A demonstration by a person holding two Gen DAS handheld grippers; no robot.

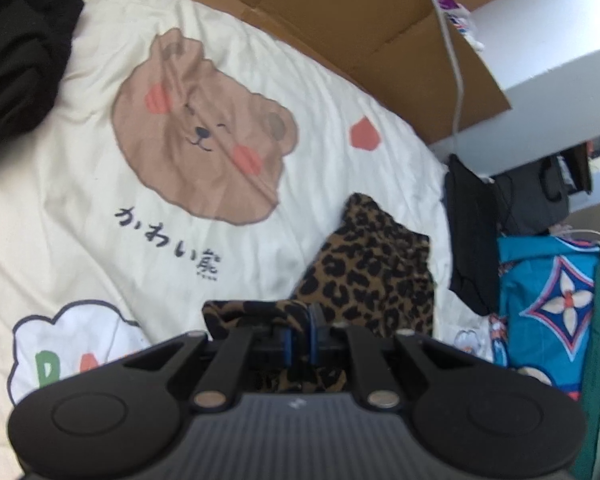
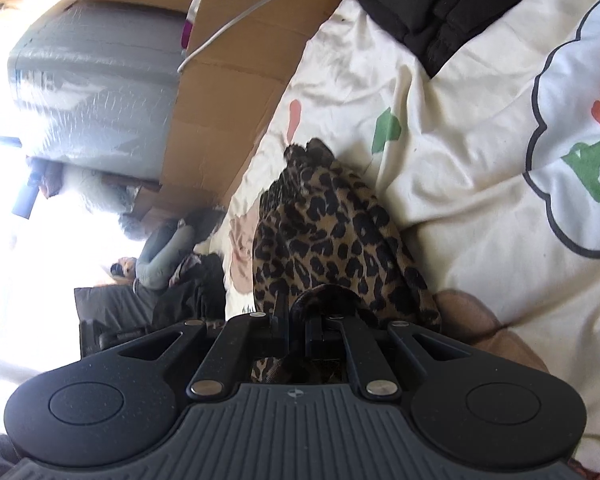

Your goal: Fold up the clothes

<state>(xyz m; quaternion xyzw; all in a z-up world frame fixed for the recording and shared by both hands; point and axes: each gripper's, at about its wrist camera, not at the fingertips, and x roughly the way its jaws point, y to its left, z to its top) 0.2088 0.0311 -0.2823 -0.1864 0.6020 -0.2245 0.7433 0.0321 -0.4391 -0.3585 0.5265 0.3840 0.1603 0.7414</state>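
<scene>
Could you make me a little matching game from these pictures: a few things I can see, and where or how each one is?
Things:
1. leopard-print garment
2. black clothing
3. white cable
4. bear print

Descriptions:
A. heaped at the bedcover's edge
B. runs across the cardboard
C. pinched by both grippers
D. printed on the cream bedcover

Pairs: 1-C, 2-A, 3-B, 4-D

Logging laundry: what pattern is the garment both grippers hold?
Leopard print, black spots on tan garment; right wrist view shows it best.
</scene>
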